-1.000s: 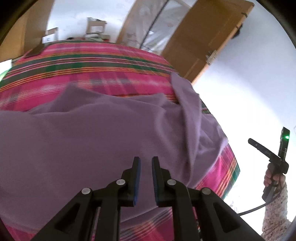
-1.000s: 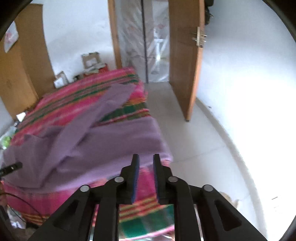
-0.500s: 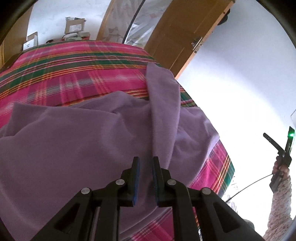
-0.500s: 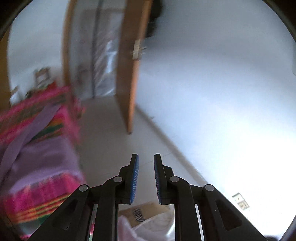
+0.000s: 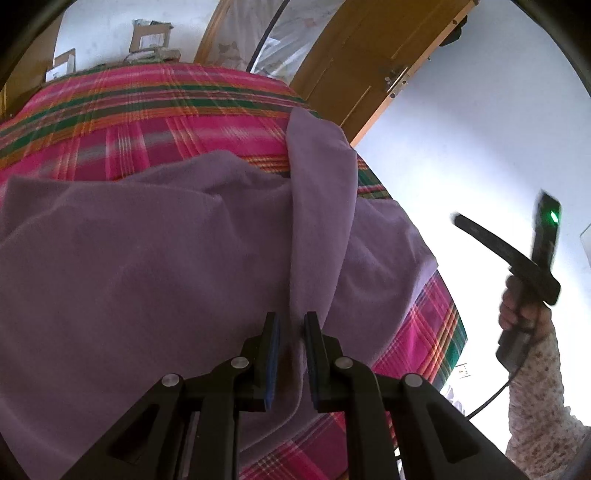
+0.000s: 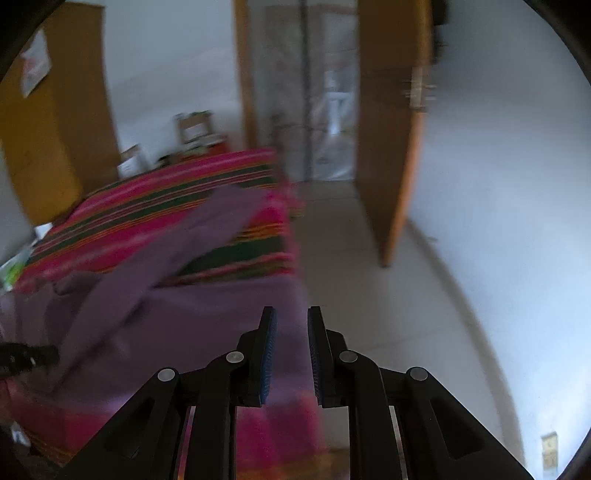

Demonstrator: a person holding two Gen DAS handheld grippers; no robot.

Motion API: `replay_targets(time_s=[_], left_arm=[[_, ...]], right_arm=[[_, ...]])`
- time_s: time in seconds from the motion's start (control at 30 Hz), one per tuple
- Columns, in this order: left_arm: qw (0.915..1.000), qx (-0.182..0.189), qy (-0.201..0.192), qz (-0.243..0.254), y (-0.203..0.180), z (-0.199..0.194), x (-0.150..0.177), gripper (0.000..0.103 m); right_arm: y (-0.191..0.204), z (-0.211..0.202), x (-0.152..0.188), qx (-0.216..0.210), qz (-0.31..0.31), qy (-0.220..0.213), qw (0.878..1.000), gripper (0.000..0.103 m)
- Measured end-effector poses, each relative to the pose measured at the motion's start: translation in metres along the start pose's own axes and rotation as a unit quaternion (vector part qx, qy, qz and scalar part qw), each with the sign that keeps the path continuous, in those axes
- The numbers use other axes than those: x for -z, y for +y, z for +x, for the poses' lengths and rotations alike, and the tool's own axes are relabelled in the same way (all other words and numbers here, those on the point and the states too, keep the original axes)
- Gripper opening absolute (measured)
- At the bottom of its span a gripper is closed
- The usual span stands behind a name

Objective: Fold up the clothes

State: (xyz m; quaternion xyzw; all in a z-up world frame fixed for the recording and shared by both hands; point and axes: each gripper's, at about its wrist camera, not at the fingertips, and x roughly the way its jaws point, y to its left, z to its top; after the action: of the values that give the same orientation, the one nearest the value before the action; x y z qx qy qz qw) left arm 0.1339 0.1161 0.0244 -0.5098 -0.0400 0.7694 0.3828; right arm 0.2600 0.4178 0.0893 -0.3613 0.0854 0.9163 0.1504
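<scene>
A purple fleece garment (image 5: 147, 266) lies spread over a bed with a pink plaid cover (image 5: 155, 110). One long sleeve (image 5: 317, 177) runs from the far side toward me and ends under my left gripper (image 5: 291, 321). That gripper hovers just above the sleeve's near end, open by a narrow gap, with nothing clamped. In the blurred right wrist view, my right gripper (image 6: 290, 321) hangs in the air off the bed's near right corner. It is narrowly open and empty, with the purple garment (image 6: 192, 317) below and to its left.
An open wooden door (image 6: 388, 147) and a doorway stand beyond the bed's far right corner, with tiled floor (image 6: 369, 280) alongside. A wooden wardrobe (image 6: 55, 129) and boxes (image 5: 149, 33) are at the back. A hand (image 5: 517, 306) in a floral sleeve holds the right tool.
The left gripper has slid right along the garment until the sleeve lies under its tips. The right view swung off to the wall and back toward the bed. Both finger gaps look unchanged.
</scene>
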Motion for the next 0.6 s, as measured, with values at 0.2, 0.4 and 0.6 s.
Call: replay_targets(time_s=[0.2, 0.4, 0.6], left_arm=[[1.0, 0.008, 0.0, 0.001, 0.004, 0.004, -0.001, 0.014], [0.9998, 0.019, 0.001, -0.001, 0.01, 0.008, -0.005, 0.017], [0.9989, 0.045, 0.002, -0.015, 0.022, 0.011, -0.01, 0.017]], right_arm=[[0.063, 0.059, -0.032, -0.063, -0.033, 0.026, 0.997, 0.03], [0.121, 0.112, -0.068, -0.105, -0.061, 0.053, 0.991, 0.032], [0.148, 0.155, -0.086, -0.087, -0.067, 0.082, 0.99, 0.032]])
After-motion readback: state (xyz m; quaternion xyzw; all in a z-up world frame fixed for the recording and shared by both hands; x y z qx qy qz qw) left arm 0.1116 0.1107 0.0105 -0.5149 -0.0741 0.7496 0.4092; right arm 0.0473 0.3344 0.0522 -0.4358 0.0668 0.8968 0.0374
